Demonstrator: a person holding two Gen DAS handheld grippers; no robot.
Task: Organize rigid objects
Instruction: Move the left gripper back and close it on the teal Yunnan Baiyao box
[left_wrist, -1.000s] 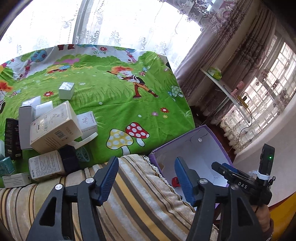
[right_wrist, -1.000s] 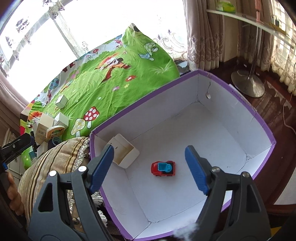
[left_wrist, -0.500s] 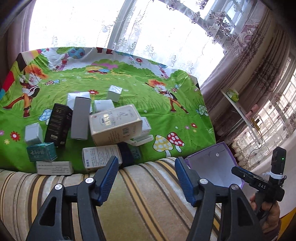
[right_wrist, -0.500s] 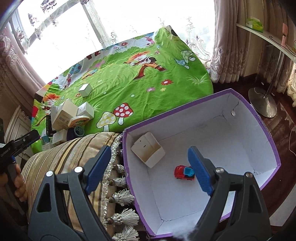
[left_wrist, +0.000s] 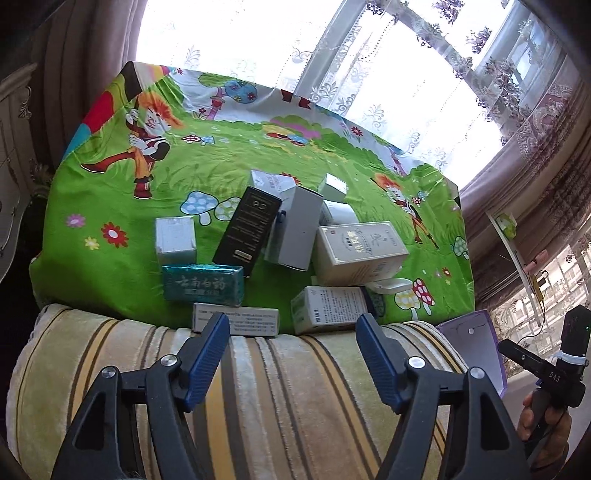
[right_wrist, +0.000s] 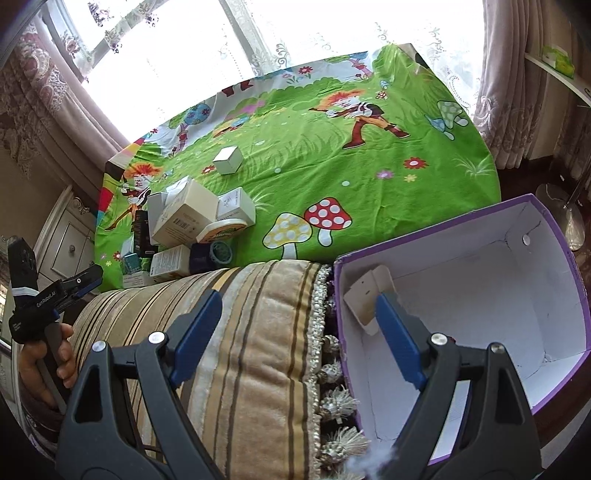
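Boxes (left_wrist: 295, 254) lie in a loose heap on the green cartoon sheet (left_wrist: 229, 155), near its front edge. Among them, a black box (left_wrist: 248, 230) leans across a teal box (left_wrist: 203, 283); a grey box (left_wrist: 300, 229) sits beside a big white box (left_wrist: 360, 249); two flat white boxes (left_wrist: 236, 319) lie at the sheet's edge, just behind the striped cushion (left_wrist: 258, 398). One small white cube (right_wrist: 228, 159) sits apart, farther back on the sheet.

Right of the cushion stands a purple bin (right_wrist: 554, 251) with white inside walls; an open white carton (right_wrist: 369, 295) lies inside against its near-left wall.

The left gripper (left_wrist: 293, 354) hangs over the cushion, pointing at the heap. Its jaws have just been opening wider, and nothing is between them. The right gripper (right_wrist: 301, 336) is spread wide and empty, straddling the cushion's fringed end and the bin's left wall. A hand (right_wrist: 44, 365) grips the left tool's handle at the right view's left edge.
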